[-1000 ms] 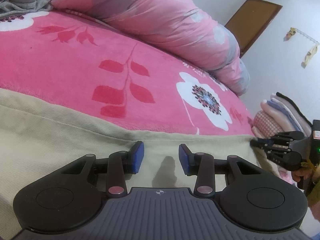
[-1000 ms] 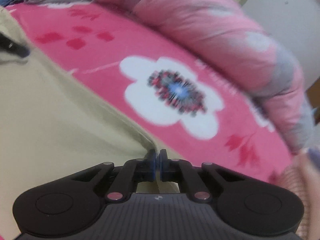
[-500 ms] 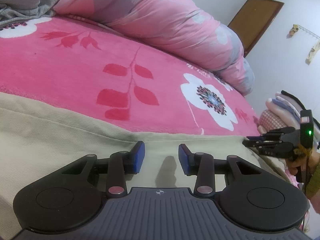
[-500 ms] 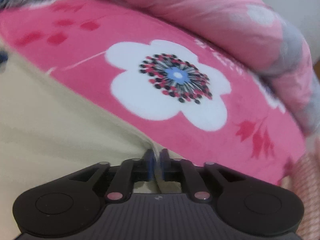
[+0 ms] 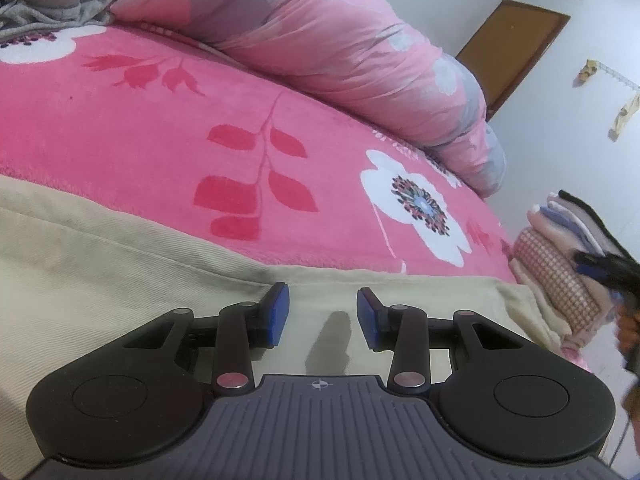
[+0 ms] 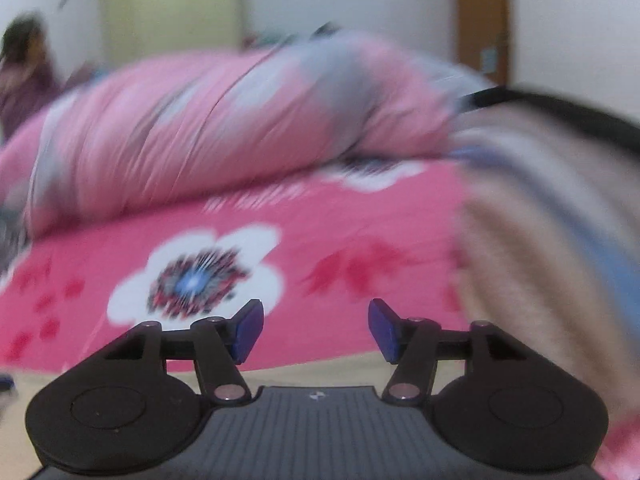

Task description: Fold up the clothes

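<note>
Beige garment (image 5: 120, 280) flat on pink floral blanket (image 5: 160, 140); left gripper (image 5: 323, 314) and right gripper (image 6: 316, 330), jaws apart, empty.

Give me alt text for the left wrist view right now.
The open left gripper hovers over a beige garment spread on a pink floral blanket, holding nothing. A rolled pink quilt lies behind, and folded clothes are stacked at right, where the right gripper shows.
</note>
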Available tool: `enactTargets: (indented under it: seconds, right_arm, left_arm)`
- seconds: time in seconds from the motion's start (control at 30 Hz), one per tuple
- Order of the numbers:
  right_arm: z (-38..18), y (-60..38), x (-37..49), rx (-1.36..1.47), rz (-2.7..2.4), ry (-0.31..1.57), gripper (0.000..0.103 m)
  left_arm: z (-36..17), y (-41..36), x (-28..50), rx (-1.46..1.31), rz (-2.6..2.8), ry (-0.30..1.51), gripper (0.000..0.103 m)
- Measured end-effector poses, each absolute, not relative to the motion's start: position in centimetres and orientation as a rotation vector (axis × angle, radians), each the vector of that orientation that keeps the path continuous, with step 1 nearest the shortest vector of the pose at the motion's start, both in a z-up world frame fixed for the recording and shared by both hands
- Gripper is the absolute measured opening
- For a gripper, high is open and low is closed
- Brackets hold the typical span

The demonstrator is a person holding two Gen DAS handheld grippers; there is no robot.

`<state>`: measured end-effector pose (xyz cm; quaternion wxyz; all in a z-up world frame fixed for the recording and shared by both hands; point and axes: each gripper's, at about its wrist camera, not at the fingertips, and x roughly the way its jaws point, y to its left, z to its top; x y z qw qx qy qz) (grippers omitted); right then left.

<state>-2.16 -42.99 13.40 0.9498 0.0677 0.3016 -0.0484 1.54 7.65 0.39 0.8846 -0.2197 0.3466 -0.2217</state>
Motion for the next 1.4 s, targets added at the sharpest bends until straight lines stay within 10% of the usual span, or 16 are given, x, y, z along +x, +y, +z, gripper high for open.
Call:
enactTargets:
  seconds: [0.27, 0.87, 1.07, 1.4]
  right_arm:
    - [13.7, -48.4, -15.4, 0.278, -0.241, 0.554, 0.059]
    - [4.7, -48.4, -8.1, 0.160, -0.131, 0.767, 0.054]
    - [5.5, -46.6, -7.0, 0.029, -0.143, 0.787, 0.016]
    - [10.6, -43.5, -2.0, -0.400, -0.283, 0.653, 0.011]
  left_arm:
    - [4.4, 4.9, 0.4, -0.323, -0.372, 0.658, 0.046]
    - [1.7, -5.4, 3.4, -0.049, -0.503, 0.722, 0.048]
    - [1.1, -4.8, 3.5, -0.093, -0.522, 0.699, 0.048]
    - [0.7, -3.5, 3.8, -0.179, -0.547, 0.690, 0.047]
